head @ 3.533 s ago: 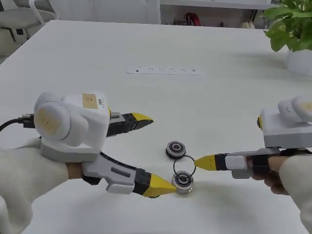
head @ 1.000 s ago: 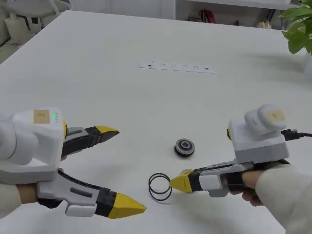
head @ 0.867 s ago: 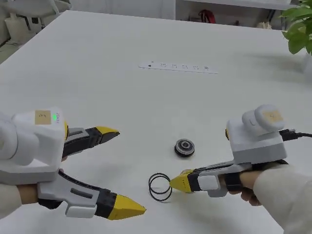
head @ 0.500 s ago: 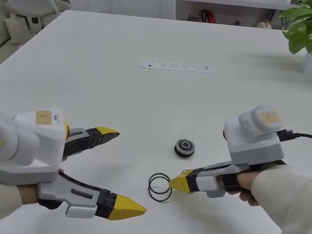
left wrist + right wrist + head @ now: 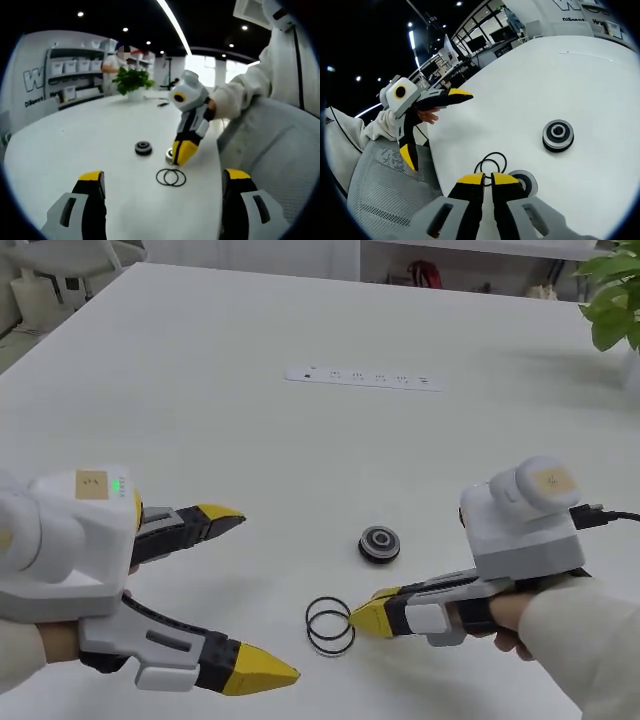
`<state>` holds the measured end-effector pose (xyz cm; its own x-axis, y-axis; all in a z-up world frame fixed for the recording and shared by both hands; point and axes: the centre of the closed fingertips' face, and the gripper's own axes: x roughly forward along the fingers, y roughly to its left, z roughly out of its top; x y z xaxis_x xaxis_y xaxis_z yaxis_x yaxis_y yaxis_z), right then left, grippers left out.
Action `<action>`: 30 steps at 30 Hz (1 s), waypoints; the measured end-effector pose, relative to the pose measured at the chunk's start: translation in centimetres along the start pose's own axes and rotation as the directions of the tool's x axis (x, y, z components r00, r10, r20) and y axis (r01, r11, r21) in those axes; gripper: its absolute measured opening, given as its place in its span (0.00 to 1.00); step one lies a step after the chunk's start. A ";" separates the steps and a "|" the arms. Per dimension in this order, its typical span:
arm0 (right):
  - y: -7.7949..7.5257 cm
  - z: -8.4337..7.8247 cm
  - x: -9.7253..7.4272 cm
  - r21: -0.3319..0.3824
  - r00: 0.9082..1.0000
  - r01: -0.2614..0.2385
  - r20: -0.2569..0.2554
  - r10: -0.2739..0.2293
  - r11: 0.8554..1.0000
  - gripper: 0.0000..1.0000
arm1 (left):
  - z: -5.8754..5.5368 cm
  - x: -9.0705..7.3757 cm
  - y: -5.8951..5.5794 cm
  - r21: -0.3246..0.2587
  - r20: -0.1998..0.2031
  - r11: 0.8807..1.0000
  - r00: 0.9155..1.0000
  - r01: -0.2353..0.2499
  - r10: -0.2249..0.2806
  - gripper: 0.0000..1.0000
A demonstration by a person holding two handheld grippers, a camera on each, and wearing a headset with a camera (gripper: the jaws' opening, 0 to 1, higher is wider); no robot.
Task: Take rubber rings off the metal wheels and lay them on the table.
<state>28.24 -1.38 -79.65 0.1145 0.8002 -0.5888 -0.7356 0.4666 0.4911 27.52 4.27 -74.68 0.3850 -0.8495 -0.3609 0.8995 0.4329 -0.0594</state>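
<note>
Two thin black rubber rings [image 5: 330, 625] lie overlapping on the white table [image 5: 300, 450], free of both grippers. A metal wheel [image 5: 379, 542] with a dark band stands just beyond them. A second, bare wheel [image 5: 524, 182] sits half under my right jaw, also seen past the rings in the left gripper view [image 5: 169, 156]. My right gripper [image 5: 362, 618] is shut, its yellow tip resting at the rings' right edge with nothing in it. My left gripper [image 5: 248, 597] is wide open to the left of the rings [image 5: 171, 177], holding nothing.
A white power strip [image 5: 363, 378] lies across the far middle of the table. A potted plant [image 5: 612, 295] stands at the back right corner. White sleeves follow both grippers. Shelves and a person stand beyond the table in the left gripper view.
Since the earliest frame my left gripper has come off the near wheel and drawn back left, open. Two rings now lie on the table. Over the last second almost nothing moved.
</note>
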 end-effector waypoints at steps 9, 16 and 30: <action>-0.4 0.9 -0.9 -0.002 0.999 0.017 0.040 -0.017 1.000 0.03 | -0.1 0.0 0.1 -0.006 -0.002 1.000 1.000 -0.003 0.003 1.00; -0.7 1.8 -1.9 0.002 0.995 0.039 0.089 -0.039 0.999 0.04 | 0.0 -0.1 0.2 -0.007 0.000 1.000 1.000 -0.007 0.007 1.00; -1.0 3.2 -3.5 -0.009 0.986 0.077 0.151 -0.075 0.997 0.06 | 0.0 -0.2 -0.3 0.001 -0.016 1.000 1.000 -0.001 0.001 1.00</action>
<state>30.75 -3.49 -76.01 0.2687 0.8105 -0.5205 -0.7303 0.5238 0.4385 27.13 4.36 -74.62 0.3823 -0.8442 -0.3756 0.8993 0.4333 -0.0585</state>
